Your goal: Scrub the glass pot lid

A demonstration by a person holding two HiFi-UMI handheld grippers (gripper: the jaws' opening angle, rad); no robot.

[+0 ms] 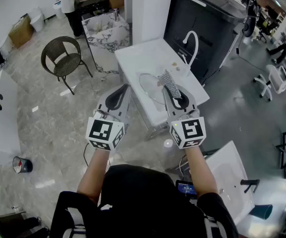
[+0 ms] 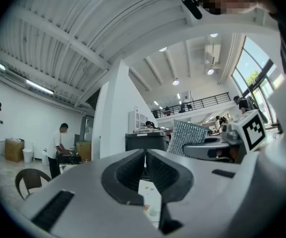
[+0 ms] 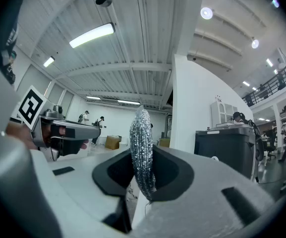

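L gripper: jaws fully closed, empty.
R gripper: clamped on scrub pad.
Risk: glass lid unheld; I reckon scrubbing could skid it off counter.

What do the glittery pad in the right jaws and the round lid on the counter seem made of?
Silvery glittering scrub pad: likely metallic-thread mesh, knobbly sparkling weave. Round see-through pot lid: apparently clear glass, glossy; the white counter shows through it.
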